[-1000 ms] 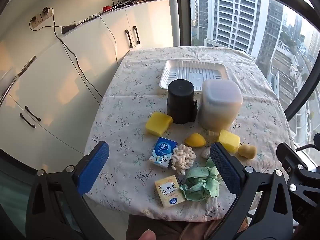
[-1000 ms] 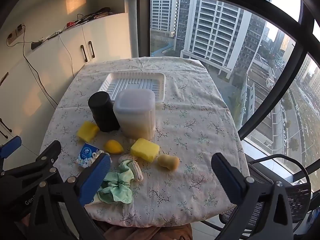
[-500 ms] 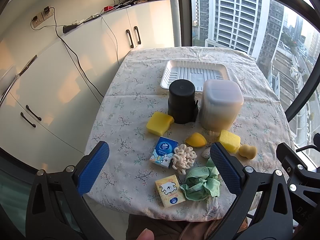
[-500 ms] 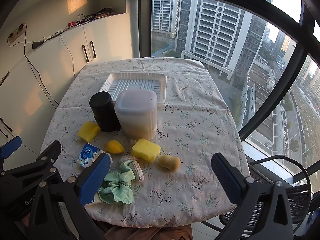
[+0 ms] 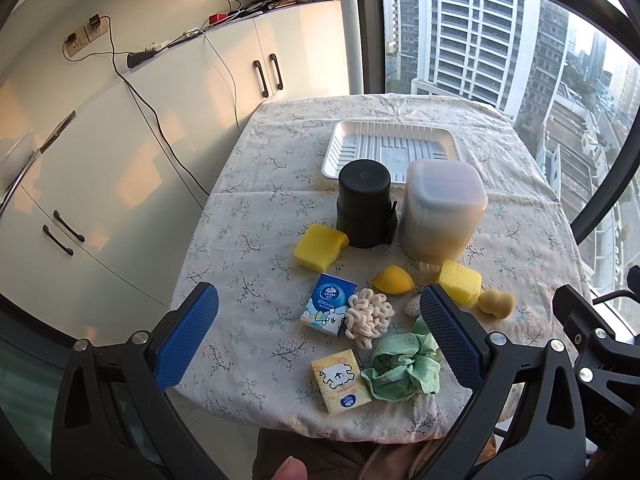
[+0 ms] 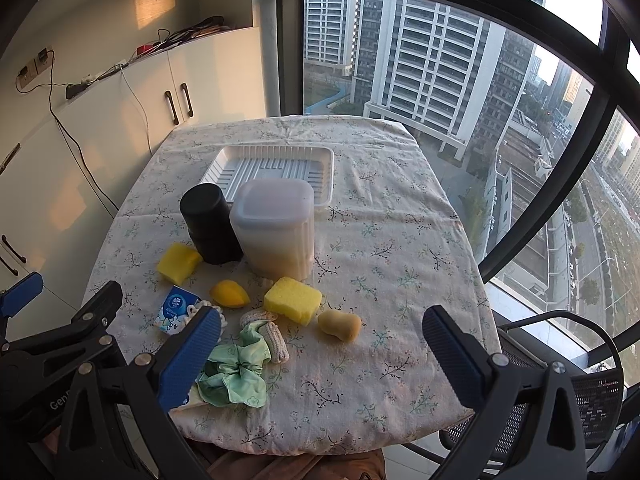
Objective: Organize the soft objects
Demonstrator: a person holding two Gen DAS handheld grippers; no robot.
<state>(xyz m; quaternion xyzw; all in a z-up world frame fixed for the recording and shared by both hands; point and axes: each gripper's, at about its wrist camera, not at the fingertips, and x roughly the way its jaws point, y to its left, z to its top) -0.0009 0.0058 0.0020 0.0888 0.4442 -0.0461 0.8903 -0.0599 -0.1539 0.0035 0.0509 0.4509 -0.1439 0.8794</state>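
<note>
Soft things lie near the table's front edge: a green scrunchie (image 5: 404, 368) (image 6: 236, 372), a cream scrunchie (image 5: 368, 314), two yellow sponges (image 5: 319, 247) (image 5: 459, 282) (image 6: 292, 300), a yellow teardrop sponge (image 5: 393, 279) (image 6: 229, 293), a tan gourd-shaped sponge (image 5: 495, 302) (image 6: 339, 325), a blue tissue pack (image 5: 328, 309) (image 6: 175, 314) and a yellow tissue pack (image 5: 340, 380). A white ribbed tray (image 5: 390, 148) (image 6: 272, 168) sits behind them. My left gripper (image 5: 318, 338) and right gripper (image 6: 320, 356) both hover open above the front edge, holding nothing.
A black cylinder (image 5: 364, 202) (image 6: 212, 228) and a lidded translucent container (image 5: 442, 208) (image 6: 276, 228) stand between the tray and the soft things. White cabinets (image 5: 120, 140) are on the left, a large window on the right, and a mesh chair (image 6: 580, 392) at the lower right.
Both views have shifted slightly, with the table sitting a little further to the right; the objects have not moved and both grippers stay open.
</note>
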